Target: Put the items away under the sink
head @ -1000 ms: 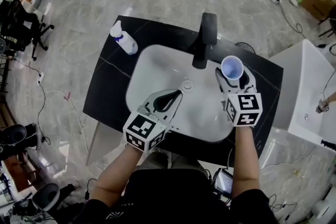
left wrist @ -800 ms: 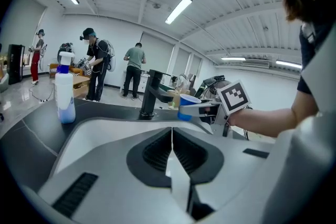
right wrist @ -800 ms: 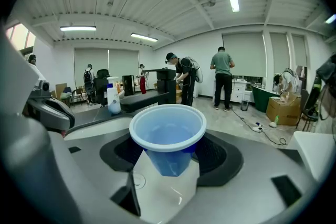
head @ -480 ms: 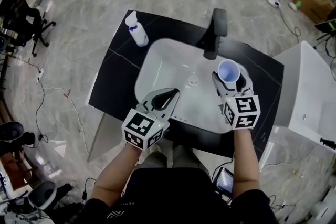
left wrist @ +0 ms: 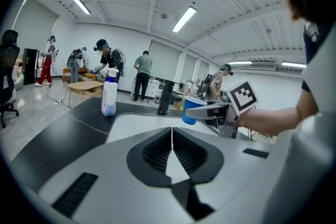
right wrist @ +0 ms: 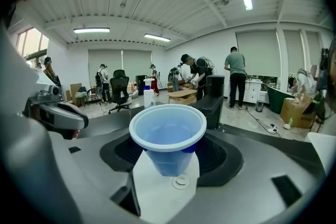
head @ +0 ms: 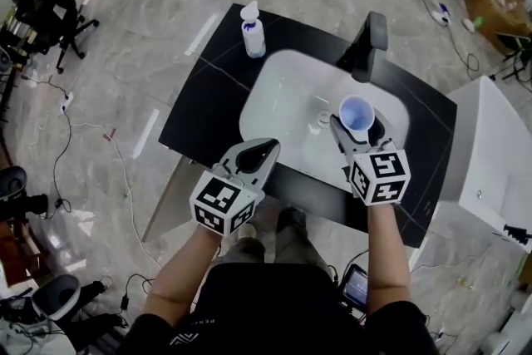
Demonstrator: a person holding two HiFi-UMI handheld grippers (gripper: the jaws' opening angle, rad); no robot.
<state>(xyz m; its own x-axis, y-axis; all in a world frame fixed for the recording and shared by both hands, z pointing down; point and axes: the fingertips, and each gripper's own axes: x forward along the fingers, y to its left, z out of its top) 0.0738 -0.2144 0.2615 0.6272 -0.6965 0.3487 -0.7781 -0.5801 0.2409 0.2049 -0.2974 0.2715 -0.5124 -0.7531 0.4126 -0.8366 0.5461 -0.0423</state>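
A blue plastic cup (head: pixel 356 115) (right wrist: pixel 167 136) stands upright between the jaws of my right gripper (head: pixel 359 131), which is shut on it above the right part of the white sink basin (head: pixel 283 100). The cup (left wrist: pixel 193 110) also shows at the right in the left gripper view. My left gripper (head: pixel 253 156) is shut with nothing in it, over the counter's front edge. A white spray bottle (head: pixel 253 31) (left wrist: pixel 109 94) with a blue base stands on the black counter (head: pixel 208 100) at the far left corner. The space under the sink is hidden.
A black faucet (head: pixel 366 45) rises behind the basin. A white unit (head: pixel 490 154) stands to the right. Cables (head: pixel 100 147) lie on the marble floor at the left, and office chairs (head: pixel 41 0) stand at the far left. Several people (left wrist: pixel 142 74) work in the background.
The view has pulled back from the sink, so the counter and bottle sit further away and to the right. Both grippers hold their pose, and the cup stays gripped.
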